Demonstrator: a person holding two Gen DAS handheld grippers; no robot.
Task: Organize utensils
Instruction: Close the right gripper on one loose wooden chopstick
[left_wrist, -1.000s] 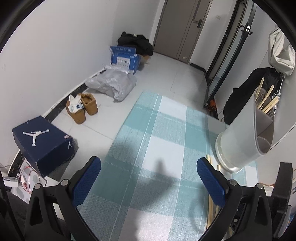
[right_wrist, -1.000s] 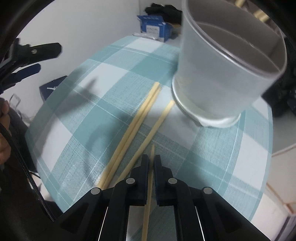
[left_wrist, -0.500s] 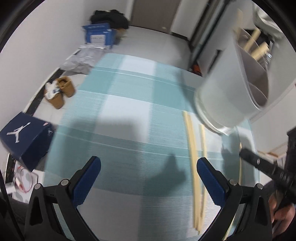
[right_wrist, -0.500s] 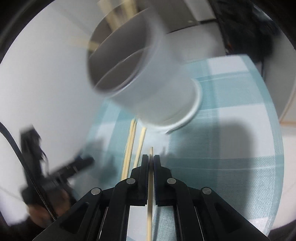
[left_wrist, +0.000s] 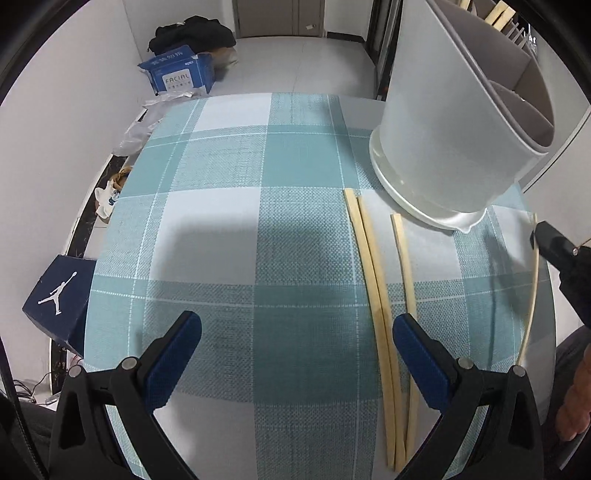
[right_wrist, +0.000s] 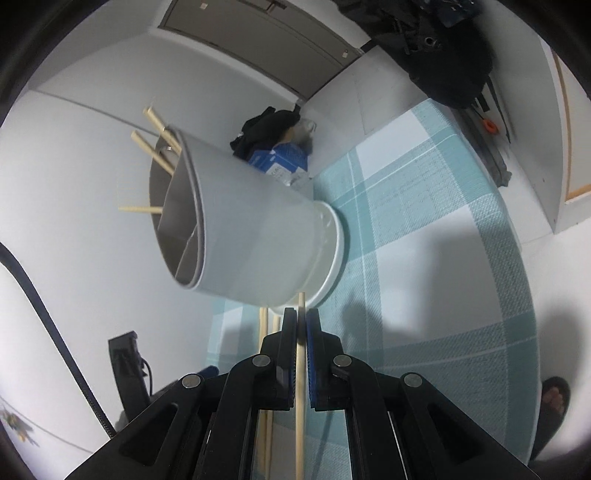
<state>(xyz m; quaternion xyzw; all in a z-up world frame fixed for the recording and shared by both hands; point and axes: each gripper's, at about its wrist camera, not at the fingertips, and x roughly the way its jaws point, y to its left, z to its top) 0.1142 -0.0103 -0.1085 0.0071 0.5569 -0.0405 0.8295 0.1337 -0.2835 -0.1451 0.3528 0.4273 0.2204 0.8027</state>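
A white divided utensil holder (left_wrist: 450, 129) stands at the far right of the teal checked tablecloth (left_wrist: 258, 229). Three pale wooden chopsticks (left_wrist: 373, 280) lie in front of it, running toward me. My left gripper (left_wrist: 295, 339) hangs open above the cloth with nothing between its blue pads; the loose chopsticks pass by its right finger. My right gripper (right_wrist: 301, 325) is shut on one chopstick (right_wrist: 300, 387), whose tip points at the base of the holder (right_wrist: 251, 229). The right wrist view is rolled, so the holder looks tipped sideways. Several chopsticks (right_wrist: 155, 125) stand in the holder.
On the floor to the left are a dark blue shoebox (left_wrist: 55, 295), shoes and a blue carton (left_wrist: 181, 74) beside a black bag. A person's hand (left_wrist: 576, 398) shows at the right edge. A sandalled foot (right_wrist: 554, 398) is beyond the table's rim.
My left gripper has swung to the right and tilted down over the cloth, bringing the loose chopsticks into view. My right gripper has rolled and moved sideways with its chopstick still held.
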